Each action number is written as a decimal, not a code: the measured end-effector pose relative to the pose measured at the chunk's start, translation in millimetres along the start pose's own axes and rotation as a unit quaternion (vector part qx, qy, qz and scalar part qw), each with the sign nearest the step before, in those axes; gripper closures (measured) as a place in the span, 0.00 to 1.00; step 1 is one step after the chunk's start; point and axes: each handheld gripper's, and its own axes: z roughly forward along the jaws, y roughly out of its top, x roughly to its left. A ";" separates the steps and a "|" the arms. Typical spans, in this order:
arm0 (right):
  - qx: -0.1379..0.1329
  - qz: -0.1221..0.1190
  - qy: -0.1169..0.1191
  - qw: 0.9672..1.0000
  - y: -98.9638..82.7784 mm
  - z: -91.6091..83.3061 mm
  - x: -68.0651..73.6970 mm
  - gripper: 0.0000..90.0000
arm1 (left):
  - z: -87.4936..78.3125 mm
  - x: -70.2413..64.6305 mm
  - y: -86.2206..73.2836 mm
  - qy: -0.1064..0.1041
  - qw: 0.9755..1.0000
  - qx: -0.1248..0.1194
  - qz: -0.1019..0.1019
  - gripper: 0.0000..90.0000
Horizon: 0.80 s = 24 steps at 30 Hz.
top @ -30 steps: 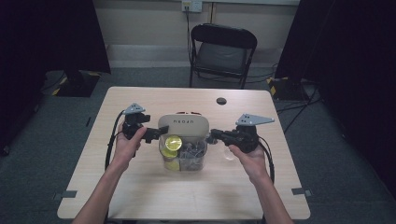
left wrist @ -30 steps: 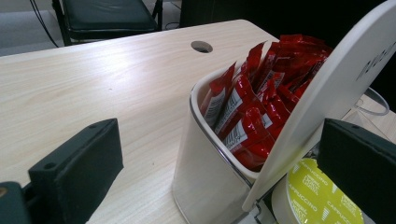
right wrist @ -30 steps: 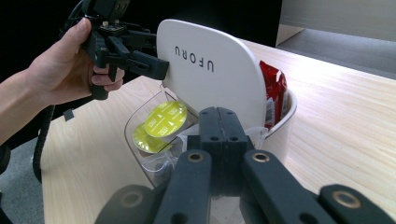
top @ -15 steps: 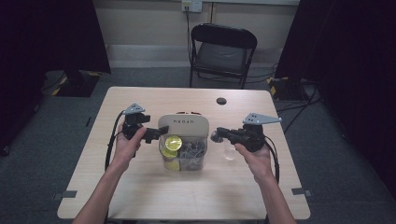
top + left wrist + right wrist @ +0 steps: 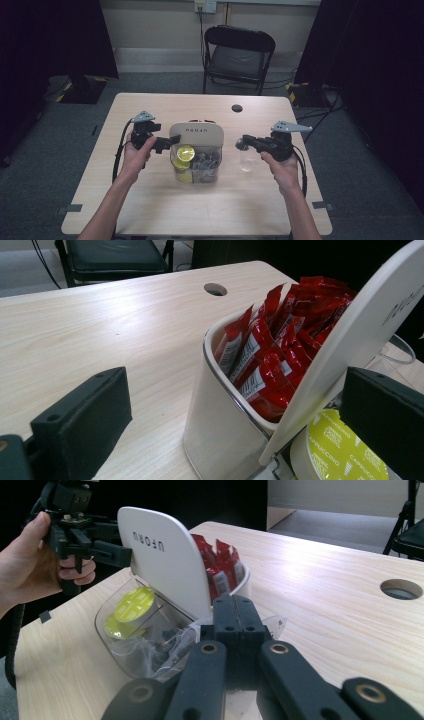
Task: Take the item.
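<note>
Two grippers working one organizer [image 5: 196, 150] at table [image 5: 150, 210] centre: left gripper [image 5: 167, 144] is gaping around its raised white lid [image 5: 196, 135]; right gripper [image 5: 239, 617], jaws pinched together on clear plastic [image 5: 272, 624], is hovering right of it. Next: placing gently.

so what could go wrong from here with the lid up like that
1. The white lid stands tilted open against one jaw of the left gripper, whose jaws are wide apart and not clamped on it. If that hand slips, the lid could drop shut.
2. The red sachets stick up above the container rim, so a nudge may spill some.
3. The right gripper is shut and close to the clear compartment; it could push the container sideways.
</note>
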 end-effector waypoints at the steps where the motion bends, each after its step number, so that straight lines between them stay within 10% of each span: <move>1: 0.001 0.002 -0.002 1.000 -0.8 -0.8 -1.5 1.00 | 0.0 0.1 0.0 0.000 1.000 0.000 0.000 0.00; 24: 0.030 0.021 -0.051 0.998 -18.2 -0.8 -27.5 1.00 | 0.6 0.8 -0.5 -0.002 1.000 0.007 0.001 0.00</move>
